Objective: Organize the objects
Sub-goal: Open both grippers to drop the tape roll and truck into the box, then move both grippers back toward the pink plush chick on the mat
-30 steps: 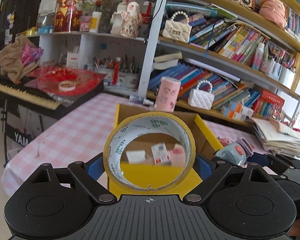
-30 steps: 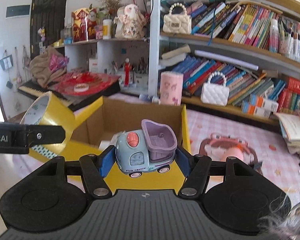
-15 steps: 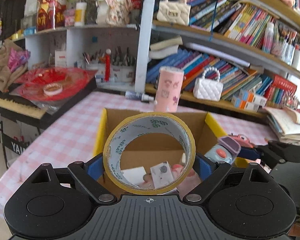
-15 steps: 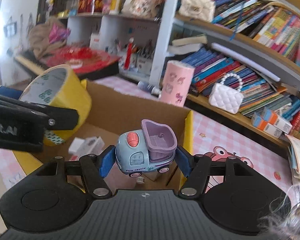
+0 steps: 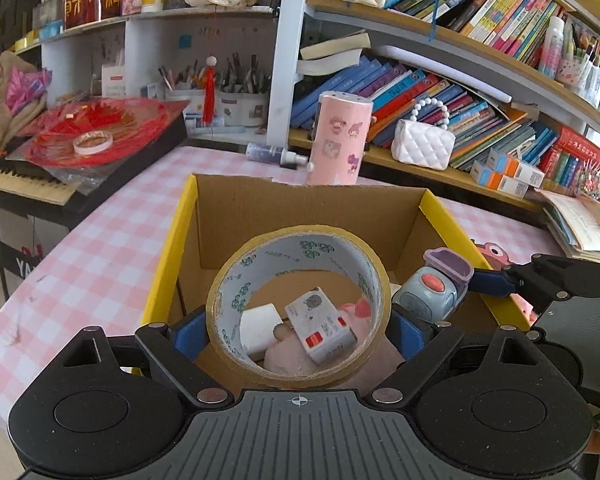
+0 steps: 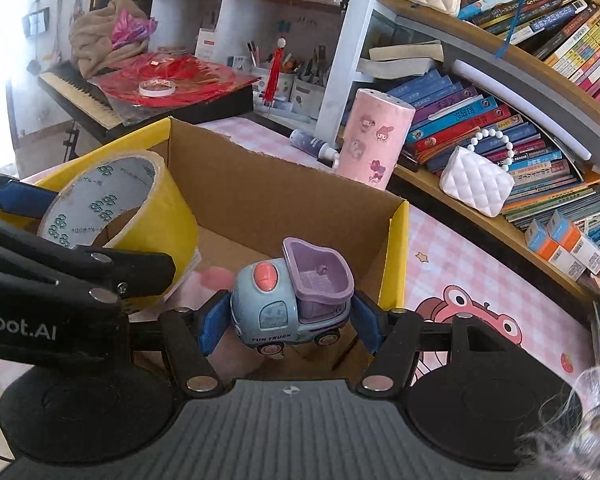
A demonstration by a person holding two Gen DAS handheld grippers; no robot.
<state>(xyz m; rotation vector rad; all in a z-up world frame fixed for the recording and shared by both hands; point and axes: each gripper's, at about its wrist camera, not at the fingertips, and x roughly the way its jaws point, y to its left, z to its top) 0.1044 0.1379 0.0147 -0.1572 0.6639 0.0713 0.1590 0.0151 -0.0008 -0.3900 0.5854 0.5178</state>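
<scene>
Both loads over the box (image 5: 308, 216), ready to drop.
My left gripper (image 5: 298, 330) clamps the tape roll (image 5: 300, 256) wide; right gripper (image 6: 288, 318) pinches the toy truck (image 6: 296, 296), frame centre.

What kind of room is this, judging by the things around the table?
Most likely a room in a home, perhaps a child's study or bedroom. The shelves hold many colourful books and small quilted handbags. An electronic keyboard stands at the side, and the table has a pink checked cloth.

Left tongs (image 5: 298, 326) clamped on upright yellow tape roll (image 5: 298, 304), held over open yellow-edged cardboard box (image 5: 172, 240). Blue-and-purple plastic toy truck (image 5: 436, 288) in right tongs (image 5: 466, 292), just beside.
</scene>
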